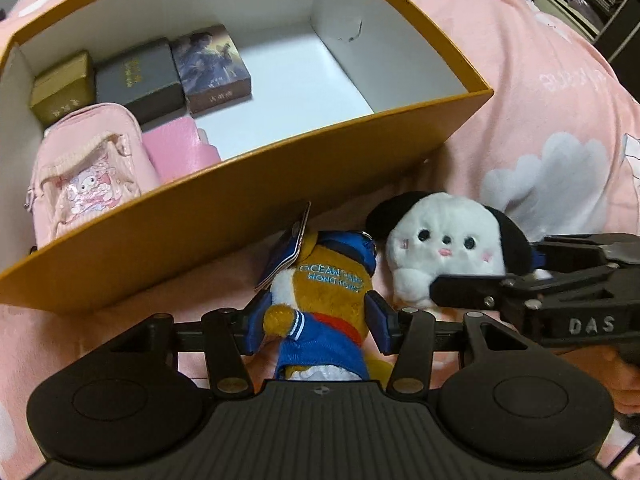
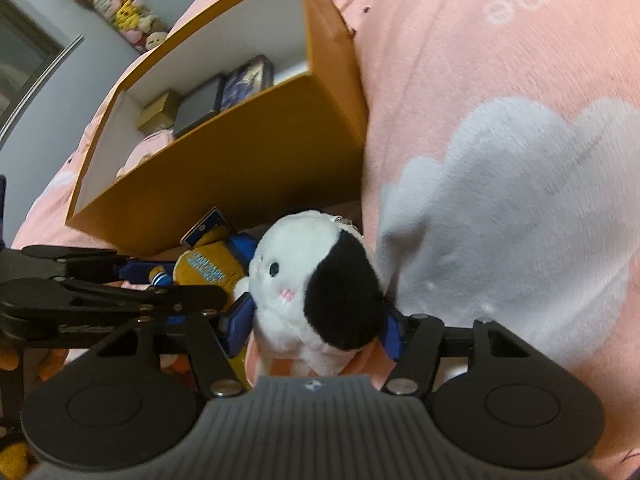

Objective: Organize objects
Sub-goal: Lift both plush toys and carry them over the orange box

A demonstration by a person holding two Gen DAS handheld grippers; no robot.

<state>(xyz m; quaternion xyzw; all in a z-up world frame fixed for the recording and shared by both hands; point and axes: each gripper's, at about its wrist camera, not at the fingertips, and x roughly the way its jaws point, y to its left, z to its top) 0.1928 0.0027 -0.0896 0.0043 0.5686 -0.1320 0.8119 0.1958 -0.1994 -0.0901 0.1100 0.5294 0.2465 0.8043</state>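
Note:
A brown plush in a blue outfit [image 1: 328, 300] lies on the pink blanket in front of an open orange box [image 1: 256, 184]. My left gripper [image 1: 320, 320] is shut on this plush, one blue pad on each side of its body. A white plush dog with black ears [image 1: 444, 244] lies just right of it. My right gripper [image 2: 316, 324] is shut on the white dog [image 2: 312, 280], pads at both sides of its body. The brown plush also shows in the right wrist view [image 2: 208, 268], with the left gripper around it.
The box [image 2: 240, 168] holds three small boxes: gold [image 1: 64, 88], dark grey [image 1: 140, 80] and illustrated [image 1: 212, 68], plus a pink pouch [image 1: 88, 176] and a pink wallet [image 1: 180, 152]. Its right half is bare. A pink blanket [image 1: 540, 100] lies underneath. Plush toys hang on the far wall [image 2: 120, 12].

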